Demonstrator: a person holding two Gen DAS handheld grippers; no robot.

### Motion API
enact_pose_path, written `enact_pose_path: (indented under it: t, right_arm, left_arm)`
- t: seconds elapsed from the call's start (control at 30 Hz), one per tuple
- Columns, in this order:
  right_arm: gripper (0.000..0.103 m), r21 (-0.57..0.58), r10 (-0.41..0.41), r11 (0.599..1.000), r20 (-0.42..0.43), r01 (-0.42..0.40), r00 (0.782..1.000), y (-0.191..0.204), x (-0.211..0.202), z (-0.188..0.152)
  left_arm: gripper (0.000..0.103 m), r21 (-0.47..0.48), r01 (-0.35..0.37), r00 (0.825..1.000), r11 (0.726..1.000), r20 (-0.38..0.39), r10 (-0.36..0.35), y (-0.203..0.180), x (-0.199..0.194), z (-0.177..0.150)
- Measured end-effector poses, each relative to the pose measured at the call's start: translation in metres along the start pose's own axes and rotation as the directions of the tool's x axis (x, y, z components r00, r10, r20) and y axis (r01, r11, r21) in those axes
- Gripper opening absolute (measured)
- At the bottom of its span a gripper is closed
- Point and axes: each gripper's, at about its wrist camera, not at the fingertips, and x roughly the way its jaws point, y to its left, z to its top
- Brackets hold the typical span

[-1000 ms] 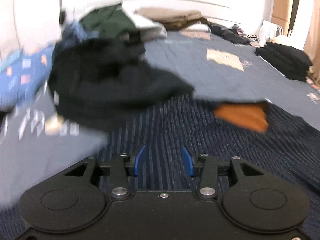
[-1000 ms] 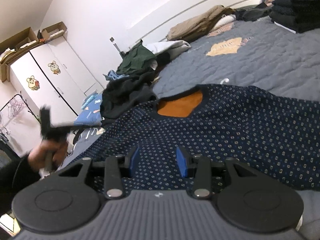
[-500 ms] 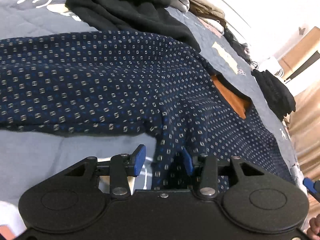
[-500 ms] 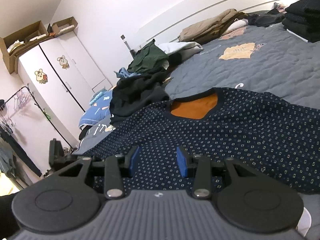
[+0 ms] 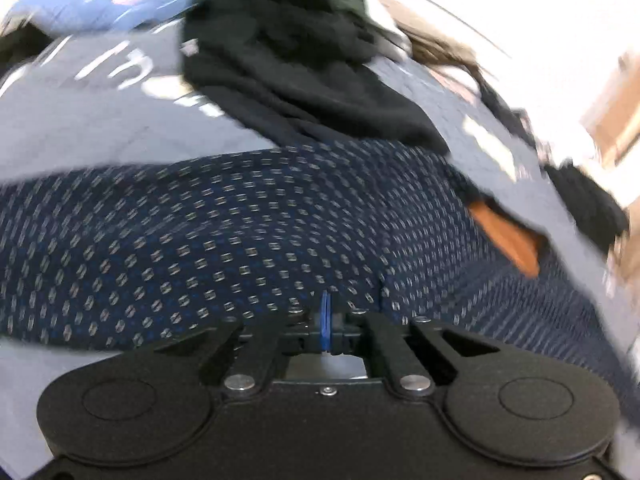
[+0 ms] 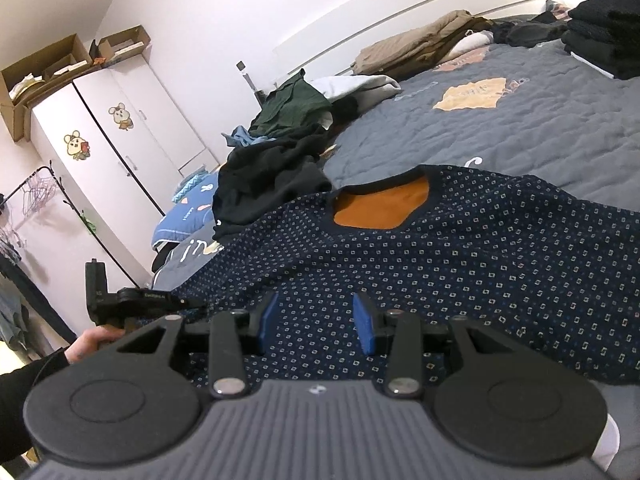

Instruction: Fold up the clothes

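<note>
A navy sweater (image 5: 240,220) with a small square pattern lies spread flat on the grey quilted bed (image 6: 540,128). Its neck opening shows orange lining (image 6: 380,208). My left gripper (image 5: 326,320) is shut, its blue pads pressed together on the sweater's near edge; that view is motion-blurred. My right gripper (image 6: 316,328) is open and hovers low over the sweater (image 6: 480,248) near its hem, with nothing between its fingers. In the right wrist view the left gripper (image 6: 120,300) shows at the far left, held by a hand (image 6: 92,340).
A heap of black and green unfolded clothes (image 6: 264,176) lies just beyond the sweater's left shoulder. A folded black stack (image 6: 604,40) sits at the far right of the bed, brown garments (image 6: 420,44) by the wall. A white wardrobe (image 6: 120,140) and clothes rack (image 6: 40,188) stand left.
My left gripper went from open to shut on the sweater's edge and is moving, blurring its view. The right gripper stayed open and almost still above the sweater.
</note>
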Motion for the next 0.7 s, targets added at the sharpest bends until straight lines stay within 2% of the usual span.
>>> enact_pose_path:
  t: [0.23, 0.37, 0.43, 0.5, 0.53, 0.7]
  right_arm:
    - [0.040, -0.010, 0.018, 1.000, 0.015, -0.018, 1.000, 0.014, -0.007, 0.005]
    - [0.040, -0.014, 0.035, 0.999, 0.008, -0.034, 0.999, 0.033, -0.012, -0.001]
    - [0.040, -0.014, 0.043, 0.999, 0.003, -0.043, 0.999, 0.046, -0.017, -0.009]
    - [0.040, -0.006, 0.052, 0.999, -0.006, -0.052, 0.999, 0.058, -0.022, -0.021]
    - [0.040, -0.002, 0.052, 0.999, -0.016, -0.052, 0.999, 0.064, -0.023, -0.029]
    - [0.040, 0.000, 0.087, 0.996, -0.055, -0.087, 0.995, 0.101, -0.028, -0.067]
  left_arm:
    - [0.002, -0.026, -0.014, 1.000, 1.000, 0.009, 0.014, 0.007, -0.032, -0.013]
    - [0.005, -0.061, 0.011, 0.999, 0.998, 0.044, -0.008, 0.001, -0.064, -0.041]
    - [0.013, -0.078, 0.024, 0.998, 0.997, 0.062, -0.019, -0.002, -0.079, -0.055]
    - [0.038, -0.095, 0.037, 0.996, 0.995, 0.080, -0.030, -0.005, -0.095, -0.070]
    - [0.041, -0.104, 0.044, 0.995, 0.994, 0.089, -0.035, -0.007, -0.103, -0.077]
    - [0.041, -0.144, 0.079, 0.989, 0.986, 0.135, -0.059, -0.014, -0.141, -0.112]
